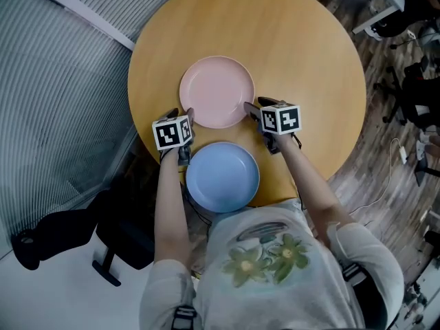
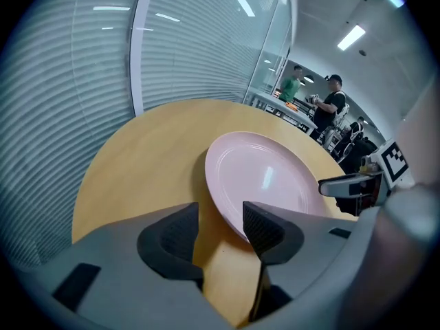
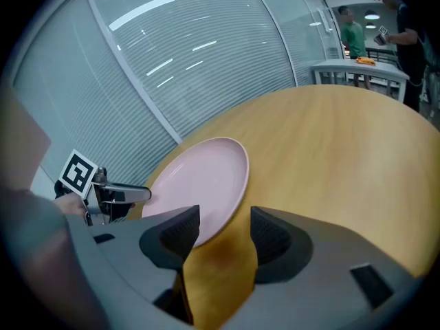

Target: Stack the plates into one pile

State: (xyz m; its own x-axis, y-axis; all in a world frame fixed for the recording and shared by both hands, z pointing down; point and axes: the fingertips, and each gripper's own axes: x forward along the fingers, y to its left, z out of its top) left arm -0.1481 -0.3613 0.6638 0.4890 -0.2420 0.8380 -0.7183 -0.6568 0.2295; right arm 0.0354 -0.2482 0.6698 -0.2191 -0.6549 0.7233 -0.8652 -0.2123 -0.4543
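Pale wood forms the top of the round table [image 1: 309, 60], which carries two plates lying flat and unstacked. The pink plate [image 1: 216, 91] sits toward the middle of the table; the blue plate [image 1: 223, 177] lies nearer the person, close to the table's edge and between the two forearms. A narrow strip of bare wood separates the plates, so they are not touching. The left gripper [image 1: 181, 113] stands at the pink plate's near-left rim and the right gripper [image 1: 256, 107] at its near-right rim, one on each side of the plate. In the left gripper view, the left gripper [image 2: 220, 229] has its jaws set moderately apart. Only table wood shows in the gap, and the pink plate [image 2: 265, 177] reaches the inner edge of the right-hand jaw without being clamped. The right gripper [image 2: 350, 184] shows across the plate in that same view. In the right gripper view, the right gripper [image 3: 225, 232] likewise has its jaws parted by a moderate gap and holds nothing. The rim of the pink plate [image 3: 203, 181] passes by the tip of the left-hand jaw, and bare table [image 3: 330, 150] fills the space between the jaws. The left gripper [image 3: 117, 194] shows beyond the plate's far side. Whether either gripper touches the plate's rim cannot be determined. A black office chair [image 1: 69, 232] stands on the floor at the person's left, beside a glass wall with slatted blinds [image 1: 55, 81].
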